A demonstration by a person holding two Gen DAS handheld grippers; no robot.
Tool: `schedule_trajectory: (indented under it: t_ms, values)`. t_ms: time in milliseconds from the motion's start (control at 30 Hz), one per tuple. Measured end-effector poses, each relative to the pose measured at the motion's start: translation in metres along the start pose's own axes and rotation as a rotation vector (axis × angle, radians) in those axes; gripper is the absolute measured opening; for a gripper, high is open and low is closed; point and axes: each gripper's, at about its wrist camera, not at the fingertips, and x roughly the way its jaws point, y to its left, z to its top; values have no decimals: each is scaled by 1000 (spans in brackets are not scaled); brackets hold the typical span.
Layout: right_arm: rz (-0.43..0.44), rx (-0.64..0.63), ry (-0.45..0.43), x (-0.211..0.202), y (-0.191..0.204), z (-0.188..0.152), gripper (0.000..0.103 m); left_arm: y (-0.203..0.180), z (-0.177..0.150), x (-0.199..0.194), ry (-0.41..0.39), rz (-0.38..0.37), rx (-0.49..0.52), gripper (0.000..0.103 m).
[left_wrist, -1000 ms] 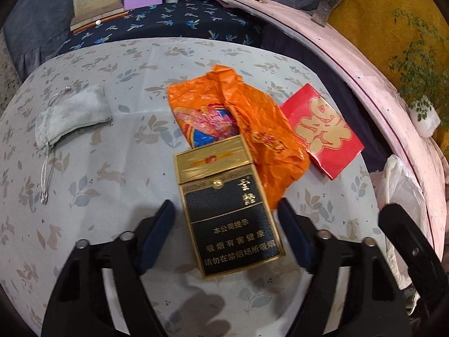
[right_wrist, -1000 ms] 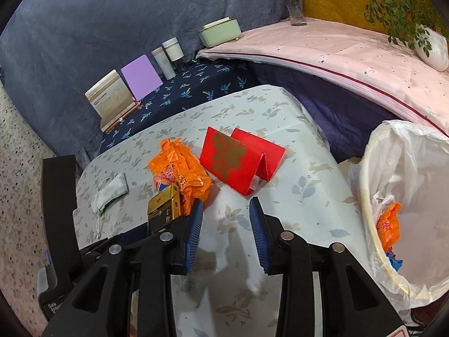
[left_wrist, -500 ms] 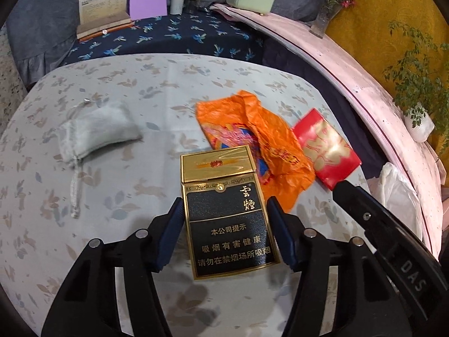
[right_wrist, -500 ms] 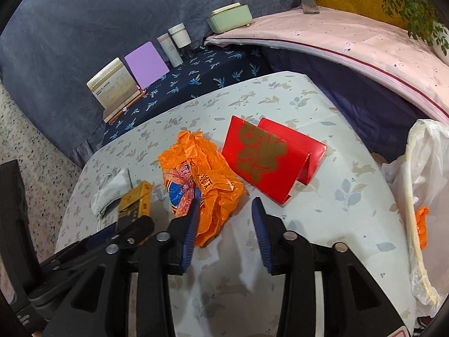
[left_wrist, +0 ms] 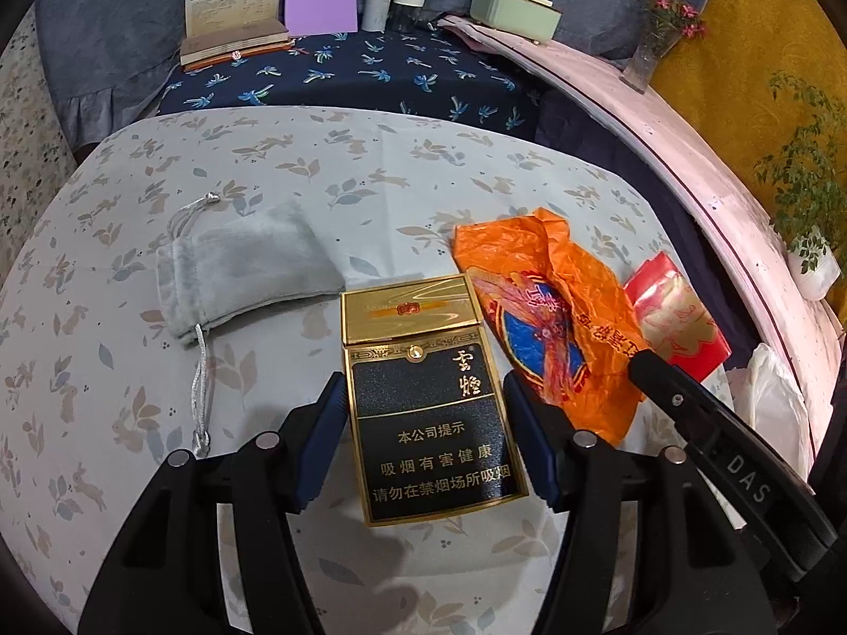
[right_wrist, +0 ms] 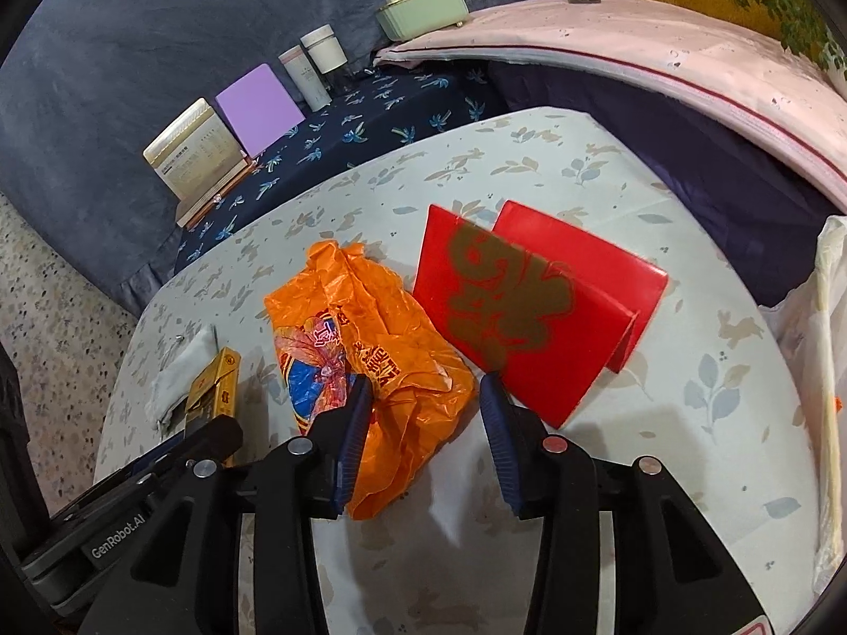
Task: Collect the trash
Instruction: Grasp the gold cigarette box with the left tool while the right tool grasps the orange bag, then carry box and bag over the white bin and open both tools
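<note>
A black and gold cigarette box lies between the fingers of my left gripper, which is shut on its sides; the box also shows edge-on in the right wrist view. A crumpled orange plastic bag lies just right of the box. In the right wrist view my right gripper is open and its fingers straddle the near end of the orange bag. A red folded card stands right of the bag.
A grey drawstring pouch lies left of the box. A white-lined trash bag hangs off the table's right edge. A book, a purple card, two jars and a green tin stand on the dark cloth behind.
My left gripper closed onto the cigarette box and raised it slightly. My right gripper moved forward and left, from bare table to around the orange bag's near end.
</note>
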Motion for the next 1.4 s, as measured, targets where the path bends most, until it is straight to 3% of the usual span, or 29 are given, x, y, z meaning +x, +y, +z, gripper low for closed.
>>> schedule_trajectory:
  t_ms: [67,200,300,833,1100,1400]
  values:
    - [8,-6,2,2,2,-1,41,2,2,3,2,1,-4,57]
    - [24,-15,4,2,4,-2,24,5,3,6,6,2,-10,57]
    - [40,-22,-6,-4,7,-2,16,5,3,6,6,2,-10,57]
    - [93,-36,-171,-97,7,12,14,-23,2,-31,-55,-26,26,57]
    - [63,22,-236,-140,-29,9,14,-62,-5,-59,-91,-63,83,57]
    - [-31,107,-290,-185,-95,-9,14,-121,-21,-74,-92,-124,174,57]
